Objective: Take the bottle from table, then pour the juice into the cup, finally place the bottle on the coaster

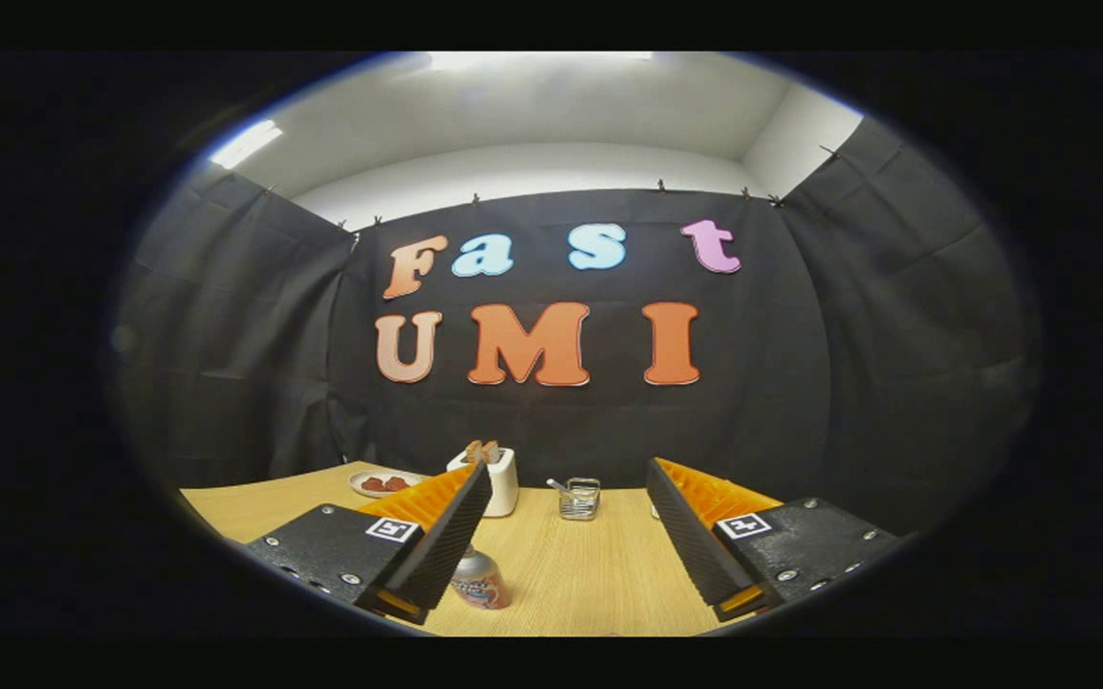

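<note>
Two fingers of the gripper stand wide apart with nothing between them, held above a wooden table. Just beside the left finger's inner face, partly hidden by it, a bottle with a printed label stands low on the table. Beyond the fingers sit a white toaster with bread in its slots, a small glass holder, and a plate bearing red pieces.
</note>
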